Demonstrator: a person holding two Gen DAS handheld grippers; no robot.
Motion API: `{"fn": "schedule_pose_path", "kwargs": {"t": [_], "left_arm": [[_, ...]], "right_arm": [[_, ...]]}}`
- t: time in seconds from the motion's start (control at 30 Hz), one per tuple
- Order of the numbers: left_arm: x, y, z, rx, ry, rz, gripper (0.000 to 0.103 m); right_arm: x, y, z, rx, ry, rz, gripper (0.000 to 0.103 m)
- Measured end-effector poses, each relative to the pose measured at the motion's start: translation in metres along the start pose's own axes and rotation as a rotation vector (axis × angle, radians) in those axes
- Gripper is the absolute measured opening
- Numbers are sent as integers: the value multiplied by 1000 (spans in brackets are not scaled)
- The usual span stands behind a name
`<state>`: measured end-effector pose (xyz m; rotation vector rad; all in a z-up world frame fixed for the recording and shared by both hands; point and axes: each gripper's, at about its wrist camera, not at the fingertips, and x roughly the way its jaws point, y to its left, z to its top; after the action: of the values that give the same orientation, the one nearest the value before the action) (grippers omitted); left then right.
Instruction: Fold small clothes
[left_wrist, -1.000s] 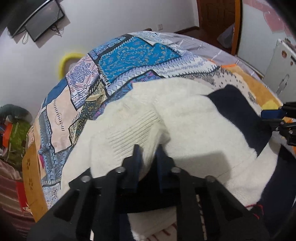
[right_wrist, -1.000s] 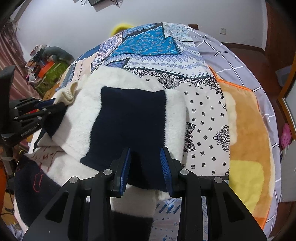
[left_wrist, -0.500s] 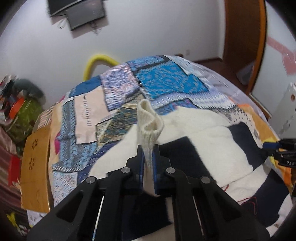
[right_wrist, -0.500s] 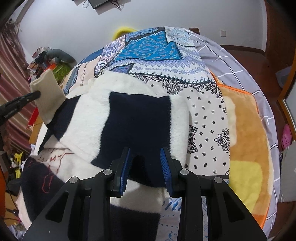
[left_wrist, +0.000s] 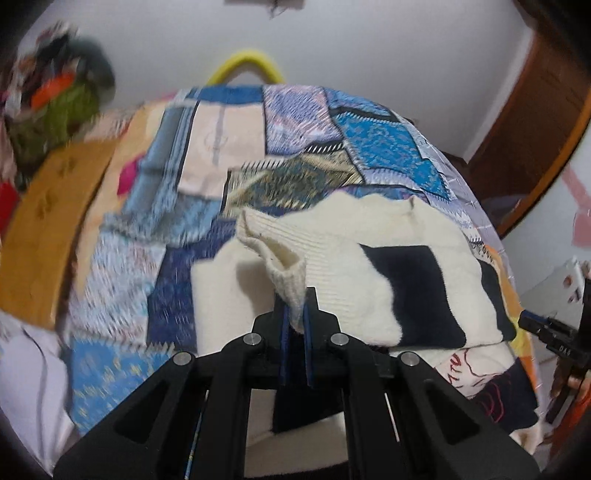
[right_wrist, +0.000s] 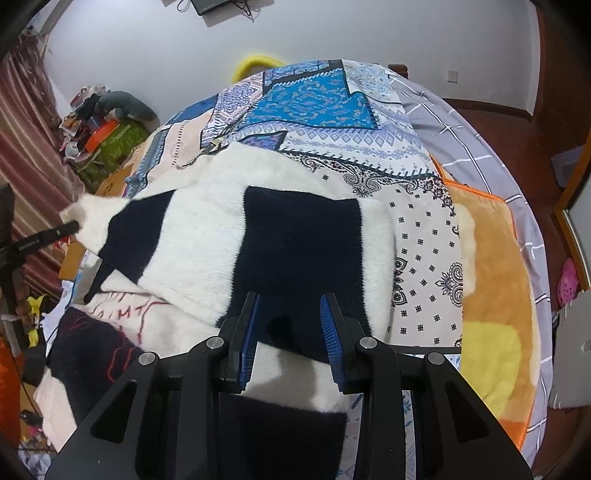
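Observation:
A fluffy cream sweater (right_wrist: 199, 236) with navy stripes lies on the bed. My left gripper (left_wrist: 295, 295) is shut on its ribbed cream cuff (left_wrist: 284, 266) and holds the sleeve up and out to the sweater's left side. From the right wrist view that left gripper (right_wrist: 72, 226) shows at the far left with the sleeve (right_wrist: 92, 214) stretched toward it. My right gripper (right_wrist: 290, 306) grips the thick near edge of the sweater at a navy stripe, jaws partly apart around the fabric. In the left wrist view the right gripper (left_wrist: 528, 320) sits at the sweater's right edge.
A patchwork bed cover (right_wrist: 317, 99) lies under the sweater, with an orange and yellow blanket (right_wrist: 491, 266) to the right. Another cream and navy garment with red stitching (right_wrist: 122, 314) lies below the sweater. A clutter pile (right_wrist: 99, 122) and a tan board (left_wrist: 48, 229) flank the bed's left.
My left gripper closed on the cuff, lifted it and carried it out to the left, rolling as it went; the sleeve now stretches sideways. The right gripper rose slightly with its grip unchanged.

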<state>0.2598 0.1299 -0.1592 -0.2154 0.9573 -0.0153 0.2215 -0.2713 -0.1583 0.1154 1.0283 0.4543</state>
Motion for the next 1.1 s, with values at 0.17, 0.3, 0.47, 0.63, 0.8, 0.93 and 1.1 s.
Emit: {"fn": "schedule_pose_path", "kwargs": {"t": [0.17, 0.3, 0.47, 0.63, 0.8, 0.93, 1.1], "left_arm": [[-4, 14, -16, -46, -4, -23, 6], [-16, 18, -26, -48, -29, -23, 6], [-18, 23, -36, -35, -25, 4, 6], [0, 28, -48, -15, 31, 50, 7], [10, 29, -60, 10, 78, 82, 8], [5, 33, -69, 34, 88, 111, 8], [-5, 45, -82, 16, 106, 136, 40]], "right_arm": [[-1, 7, 0, -8, 1, -4, 30], [1, 12, -1, -8, 6, -9, 30], [0, 17, -3, -10, 7, -10, 30], [-1, 20, -11, -9, 11, -17, 30], [-5, 18, -24, 0, 20, -35, 36], [-10, 15, -33, 7, 23, -55, 44], [-16, 11, -46, 15, 40, -65, 50]]}}
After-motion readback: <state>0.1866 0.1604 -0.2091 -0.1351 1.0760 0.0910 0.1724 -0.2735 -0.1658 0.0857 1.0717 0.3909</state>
